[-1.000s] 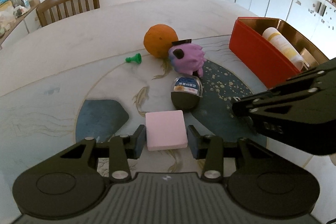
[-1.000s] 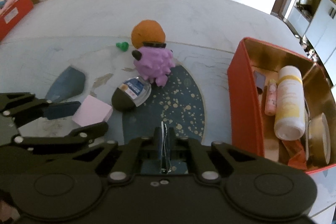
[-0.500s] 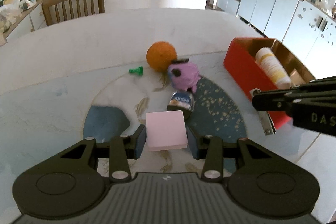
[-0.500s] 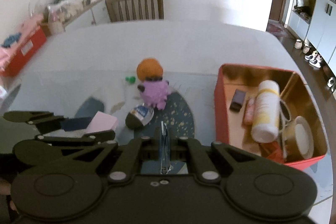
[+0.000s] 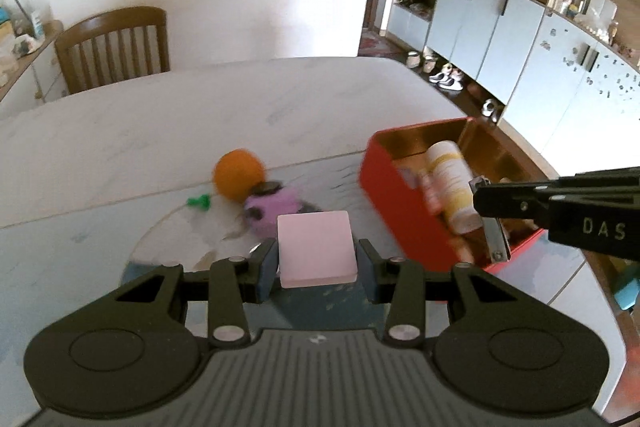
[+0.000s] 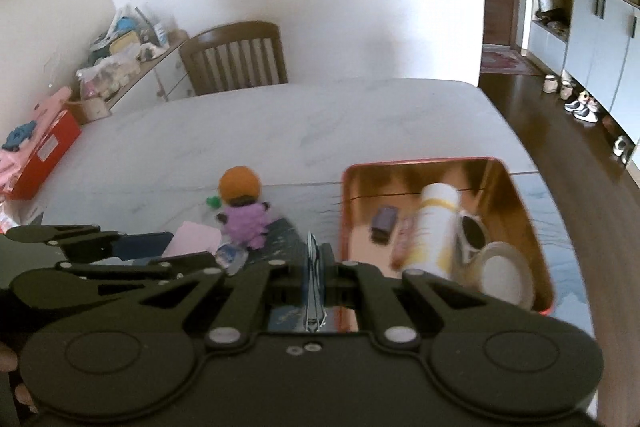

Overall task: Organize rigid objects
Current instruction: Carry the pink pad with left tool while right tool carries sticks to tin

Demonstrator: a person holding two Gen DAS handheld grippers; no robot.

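Left gripper point(image 5: 317, 263): closed on a pink square block point(image 5: 316, 249), held above the table point(image 5: 160, 115). Right gripper point(image 6: 316, 269): pinched on a thin metal piece point(image 6: 313, 283) (identity unclear), beside the red tin point(image 6: 516, 187) holding a white bottle point(image 6: 434, 227). On table: orange point(image 5: 238, 174), purple spiky toy point(image 6: 245, 223).

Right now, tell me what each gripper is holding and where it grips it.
The left gripper clamps the pink block by its two opposite side faces, near its near end. The right gripper pinches a thin flat metal piece by its flat faces.
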